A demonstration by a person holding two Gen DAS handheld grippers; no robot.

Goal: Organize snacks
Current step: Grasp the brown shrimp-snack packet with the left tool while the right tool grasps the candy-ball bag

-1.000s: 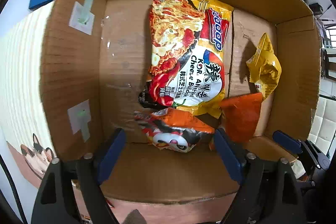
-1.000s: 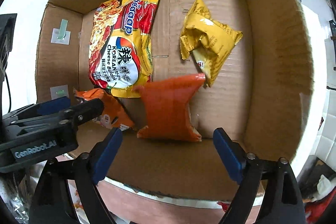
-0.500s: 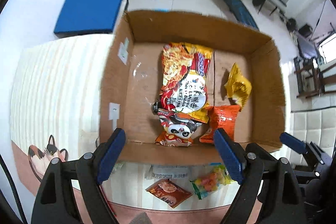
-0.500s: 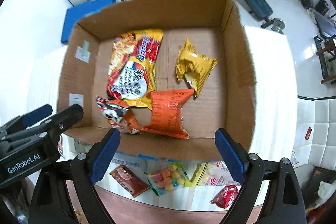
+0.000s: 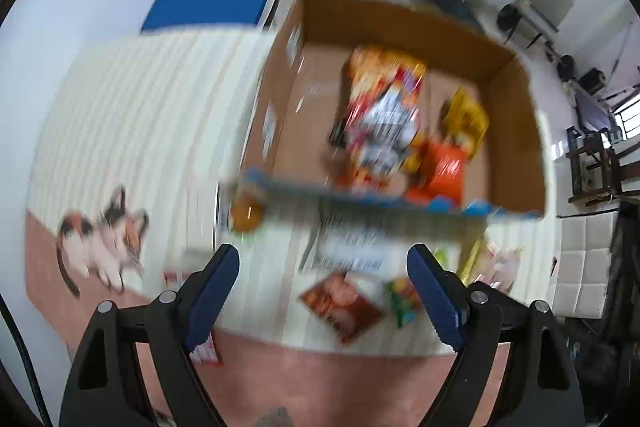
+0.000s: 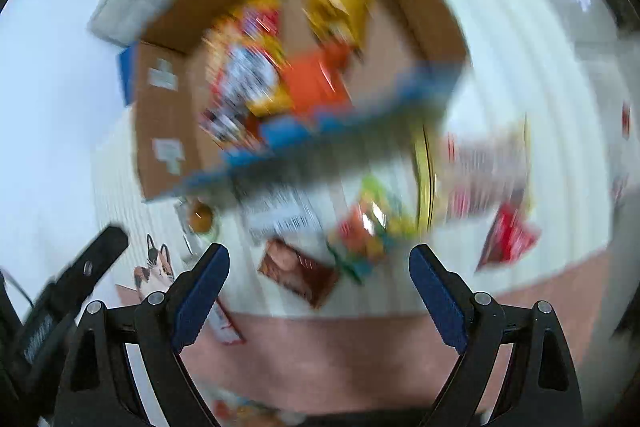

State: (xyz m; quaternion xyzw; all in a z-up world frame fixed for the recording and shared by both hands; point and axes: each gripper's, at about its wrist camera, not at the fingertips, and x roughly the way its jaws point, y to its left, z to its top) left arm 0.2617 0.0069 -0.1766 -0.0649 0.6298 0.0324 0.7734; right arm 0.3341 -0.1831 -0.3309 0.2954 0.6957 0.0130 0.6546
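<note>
An open cardboard box [image 5: 516, 131] [image 6: 160, 115] stands on the white ribbed table. It holds a noodle pack [image 5: 380, 107] [image 6: 244, 67], a yellow bag [image 5: 466, 121] [image 6: 340, 7], an orange bag [image 5: 440, 171] [image 6: 312, 83] and a small panda-print pack, all blurred. Loose snacks lie in front of the box: a brown packet [image 5: 344, 303] [image 6: 298, 273], a colourful candy bag [image 5: 404, 299] [image 6: 368, 231] and a red packet [image 6: 508, 239]. My left gripper [image 5: 324, 291] and right gripper [image 6: 320, 291] are both open, empty and held above the table's near edge.
A cat picture [image 5: 104, 239] [image 6: 156, 269] is on the table mat at the left. An orange round object [image 5: 246, 213] sits by the box's near left corner. A blue pad [image 5: 208, 3] and gym equipment lie beyond the table. The left gripper's body [image 6: 60, 311] shows in the right wrist view.
Both grippers have pulled back and up out of the box, empty and open. The loose snacks in front of the box have come into view. The current frames are motion-blurred.
</note>
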